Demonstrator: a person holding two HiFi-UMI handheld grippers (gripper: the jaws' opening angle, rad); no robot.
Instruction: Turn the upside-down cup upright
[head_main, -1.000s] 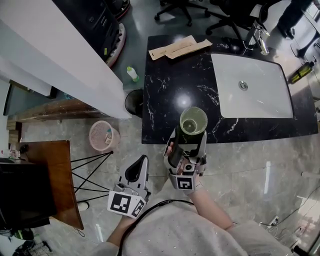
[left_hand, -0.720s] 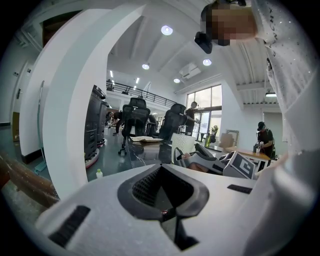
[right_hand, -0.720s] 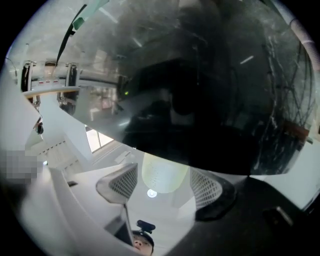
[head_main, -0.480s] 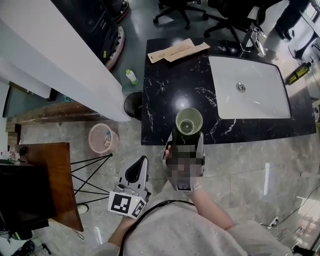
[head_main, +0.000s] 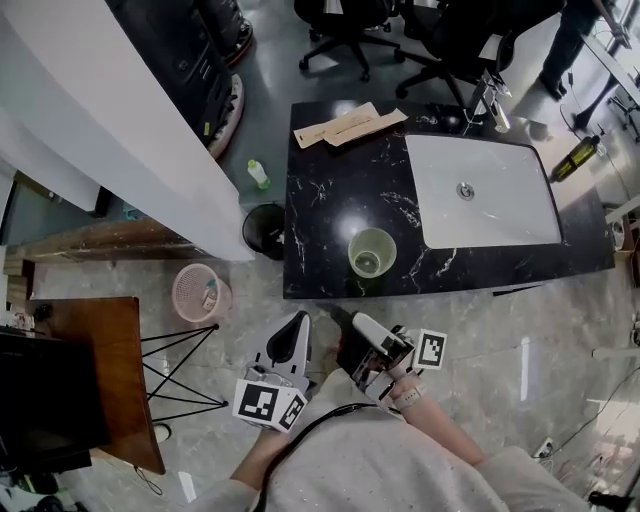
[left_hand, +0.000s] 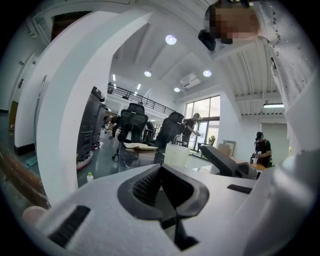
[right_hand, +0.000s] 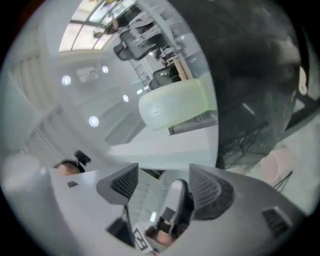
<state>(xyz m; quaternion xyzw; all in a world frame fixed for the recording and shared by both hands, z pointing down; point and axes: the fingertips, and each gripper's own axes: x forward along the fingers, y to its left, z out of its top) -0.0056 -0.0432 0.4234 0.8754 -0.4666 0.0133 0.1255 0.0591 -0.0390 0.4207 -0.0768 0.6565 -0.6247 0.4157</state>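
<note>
The pale green cup (head_main: 372, 252) stands upright, mouth up, on the black marble counter (head_main: 330, 190) near its front edge. It also shows as a ribbed cup (left_hand: 176, 154) in the left gripper view and tilted (right_hand: 175, 104) in the right gripper view. My right gripper (head_main: 345, 322) hangs off the counter, below the cup and apart from it, open with nothing between its fingers (right_hand: 207, 192). My left gripper (head_main: 297, 328) sits to its left over the floor, shut and empty; its pads (left_hand: 150, 186) meet.
A white sink (head_main: 480, 190) with a faucet (head_main: 490, 100) fills the counter's right side. Brown paper envelopes (head_main: 345, 125) lie at its back edge. On the floor to the left are a black bin (head_main: 263, 230), a pink basket (head_main: 200, 292) and a wooden table (head_main: 110, 370).
The right gripper held the cup over the counter's front edge; it has let go and drawn back toward the person. The cup now stands alone on the counter. The left gripper barely moved.
</note>
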